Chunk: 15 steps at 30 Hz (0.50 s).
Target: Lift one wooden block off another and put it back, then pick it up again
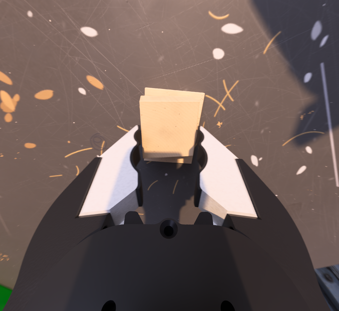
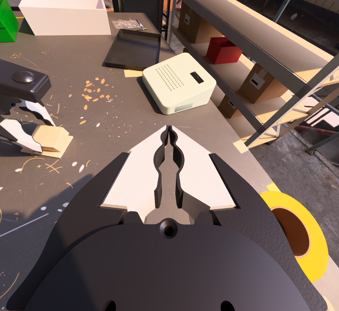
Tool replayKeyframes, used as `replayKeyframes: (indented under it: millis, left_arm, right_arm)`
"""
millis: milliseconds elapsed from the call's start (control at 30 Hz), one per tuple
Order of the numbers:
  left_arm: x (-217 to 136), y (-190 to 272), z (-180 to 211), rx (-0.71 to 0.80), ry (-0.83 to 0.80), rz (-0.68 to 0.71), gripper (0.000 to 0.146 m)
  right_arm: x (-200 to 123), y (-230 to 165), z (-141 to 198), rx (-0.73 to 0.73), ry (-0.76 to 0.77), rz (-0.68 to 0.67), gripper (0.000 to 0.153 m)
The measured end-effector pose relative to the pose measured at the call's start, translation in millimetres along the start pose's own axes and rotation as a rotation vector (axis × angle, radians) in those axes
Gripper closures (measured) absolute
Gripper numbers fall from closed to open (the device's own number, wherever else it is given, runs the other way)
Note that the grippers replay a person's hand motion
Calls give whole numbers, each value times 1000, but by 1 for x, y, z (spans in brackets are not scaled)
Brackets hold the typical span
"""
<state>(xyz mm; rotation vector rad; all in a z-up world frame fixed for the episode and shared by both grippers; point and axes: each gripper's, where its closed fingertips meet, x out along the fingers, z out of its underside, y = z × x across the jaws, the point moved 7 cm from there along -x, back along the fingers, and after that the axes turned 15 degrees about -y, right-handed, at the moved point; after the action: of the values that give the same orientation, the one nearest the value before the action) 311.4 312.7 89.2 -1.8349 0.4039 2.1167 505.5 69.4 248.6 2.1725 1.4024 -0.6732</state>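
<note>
Two pale wooden blocks are stacked on the scratched grey table. In the left wrist view the upper block (image 1: 168, 126) covers most of the lower block (image 1: 183, 92), whose edges show behind and below it. My left gripper (image 1: 168, 130) is shut on the upper block's sides, low over the table. The right wrist view shows that gripper (image 2: 45, 137) at the far left, holding the upper block (image 2: 51, 135) on the flatter lower block (image 2: 61, 153). I cannot tell whether there is a gap between them. My right gripper (image 2: 168, 127) is shut and empty, hovering over the table to their right.
A cream vented box (image 2: 178, 82), a black tray (image 2: 134, 49), a white open box (image 2: 62, 12) and a green bin (image 2: 7, 20) stand farther back. A yellow tape roll (image 2: 302, 238) lies near the table's right edge. Metal shelving (image 2: 256, 45) stands beyond.
</note>
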Motion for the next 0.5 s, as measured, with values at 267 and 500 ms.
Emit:
replayKeyframes:
  millis: [267, 500]
  left_arm:
    - [10, 0, -2, 1, -71, -34, 59]
    - [10, -1, -1, 5, -121, -63, 56]
  right_arm:
    - [0, 0, 0, 3, 4, -6, 153]
    - [0, 0, 0, 3, 5, -8, 153]
